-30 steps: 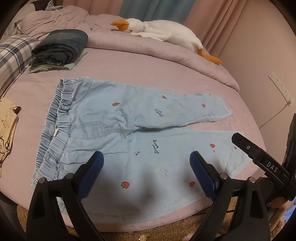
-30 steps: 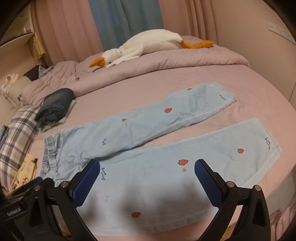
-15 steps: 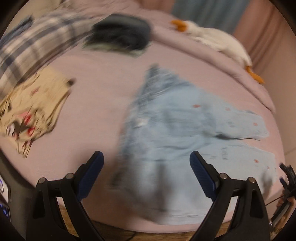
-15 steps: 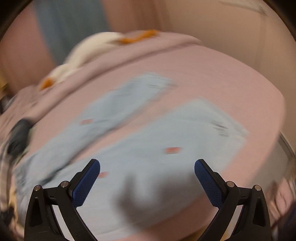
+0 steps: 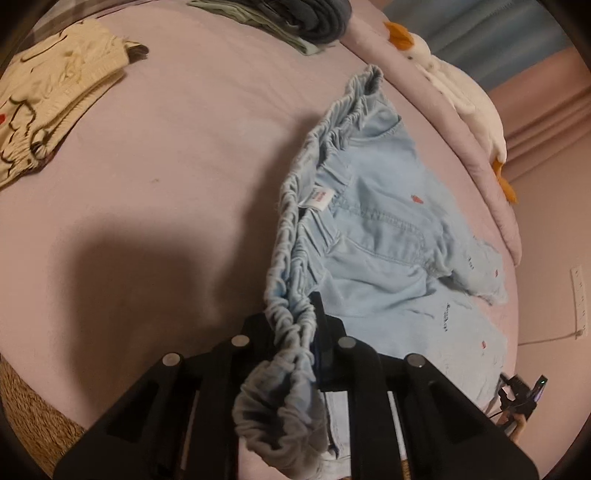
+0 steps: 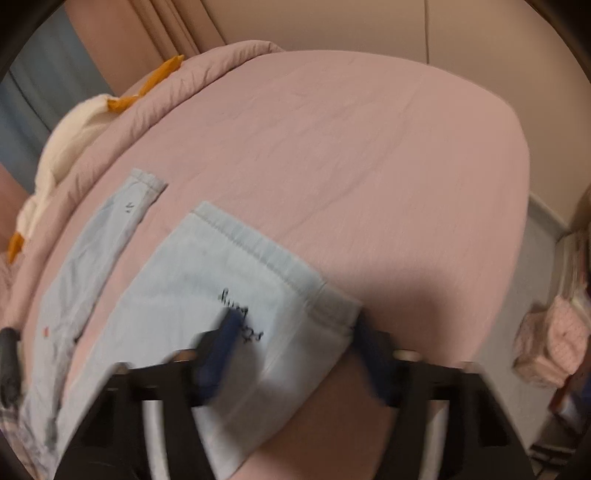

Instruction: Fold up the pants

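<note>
Light blue pants (image 5: 373,236) with small strawberry prints lie spread on the pink bed (image 5: 177,155). My left gripper (image 5: 295,332) is shut on the near end of the gathered elastic waistband (image 5: 291,236), which bunches up between its fingers. In the right wrist view my right gripper (image 6: 295,332) straddles the near leg's hem corner (image 6: 280,280); its blue pads (image 6: 221,343) are blurred and stand apart, with cloth between them. The far leg (image 6: 110,221) lies flat beyond.
A white goose plush (image 5: 458,88) lies along the rolled duvet at the bed's far side. A folded dark clothes stack (image 5: 295,18) and a cream printed garment (image 5: 48,99) lie on the bed at the left. The bed edge and floor (image 6: 535,258) are at the right.
Both grippers have dropped from above the pants to their ends. The left one swung to the waistband and shut on it. The right one swung to the near leg's hem, its jaws narrower.
</note>
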### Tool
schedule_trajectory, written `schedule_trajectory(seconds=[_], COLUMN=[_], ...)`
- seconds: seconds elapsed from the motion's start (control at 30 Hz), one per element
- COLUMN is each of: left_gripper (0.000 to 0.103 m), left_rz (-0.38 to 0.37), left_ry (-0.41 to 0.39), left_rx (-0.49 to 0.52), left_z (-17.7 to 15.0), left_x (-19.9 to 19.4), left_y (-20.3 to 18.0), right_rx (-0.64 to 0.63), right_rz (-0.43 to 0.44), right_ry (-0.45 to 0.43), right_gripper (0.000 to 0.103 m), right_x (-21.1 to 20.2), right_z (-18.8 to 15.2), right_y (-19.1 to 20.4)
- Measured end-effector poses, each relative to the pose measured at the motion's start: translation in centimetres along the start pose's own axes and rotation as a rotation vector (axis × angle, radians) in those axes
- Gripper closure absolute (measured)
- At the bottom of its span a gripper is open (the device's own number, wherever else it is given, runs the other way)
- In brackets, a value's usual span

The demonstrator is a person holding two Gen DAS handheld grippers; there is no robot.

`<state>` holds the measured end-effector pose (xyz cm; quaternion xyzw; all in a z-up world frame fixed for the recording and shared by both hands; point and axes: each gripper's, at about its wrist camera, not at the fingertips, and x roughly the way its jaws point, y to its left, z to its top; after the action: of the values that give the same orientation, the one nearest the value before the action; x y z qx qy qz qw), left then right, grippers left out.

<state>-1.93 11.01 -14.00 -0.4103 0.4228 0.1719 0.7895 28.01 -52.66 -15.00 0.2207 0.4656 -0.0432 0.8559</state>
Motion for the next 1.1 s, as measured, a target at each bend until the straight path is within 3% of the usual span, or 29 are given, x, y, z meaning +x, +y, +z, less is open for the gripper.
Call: schedule_trajectory(seconds=[0.03, 0.07, 0.2, 0.33, 0.43, 0.5, 0.7, 0.77, 0.87, 1.03, 1.1], left_gripper=[0.089, 0.089, 0.089, 0.088, 0.087, 0.087, 0.085, 0.084, 0.083, 0.080, 0.078], left_rz=[-0.004, 0.001, 0.000, 0.060, 0.071, 0.066, 0.102, 0.128, 0.136, 0.153, 0.183], left_ry=[-0.006, -0.012, -0.036, -0.034, 0.024, 0.018, -0.008, 0.026, 0.018, 0.032, 0.029], left_rx=[-0.004, -0.007, 0.009, 0.037, 0.020, 0.012, 0.055, 0.045, 0.061, 0.066, 0.085], left_z=[0.1, 0.2, 0.9, 1.2, 1.0, 1.1, 1.2, 1.2, 1.0, 1.4, 1.4], left_x=[-0.6, -1.2, -3.8, -3.8, -1.6, -1.7, -3.2, -1.9, -1.7, -1.9, -1.8], left_y=[0.2, 0.3, 0.5, 1.7, 3.0, 3.0, 1.4, 2.0, 2.5, 2.5, 2.1], right_rx=[-0.015, -0.017, -0.046, -0.018, -0.023, 0.000, -0.036, -0.034, 0.016, 0.032, 0.049], right_rz=[-0.011, 0.027, 0.053, 0.164, 0.099, 0.087, 0.071, 0.064, 0.044, 0.010, 0.040], right_ry=[0.002, 0.014, -0.058, -0.059, 0.012, 0.052, -0.033, -0.023, 0.047, 0.006, 0.006], right_gripper=[0.084, 0.089, 0.089, 0.090, 0.090, 0.090, 0.091, 0.091, 0.091, 0.090, 0.090], right_x=[0.0, -0.2, -3.7, -4.6, -1.8, 0.0, -2.4, -1.7, 0.5, -1.3, -1.6], right_z=[0.2, 0.5, 0.9, 0.4, -1.0, -1.6, -1.1, -1.1, -1.7, -2.0, -1.7], right_y=[0.5, 0.6, 0.9, 0.2, -0.4, -1.0, -0.3, -0.6, -1.2, -2.6, -2.8])
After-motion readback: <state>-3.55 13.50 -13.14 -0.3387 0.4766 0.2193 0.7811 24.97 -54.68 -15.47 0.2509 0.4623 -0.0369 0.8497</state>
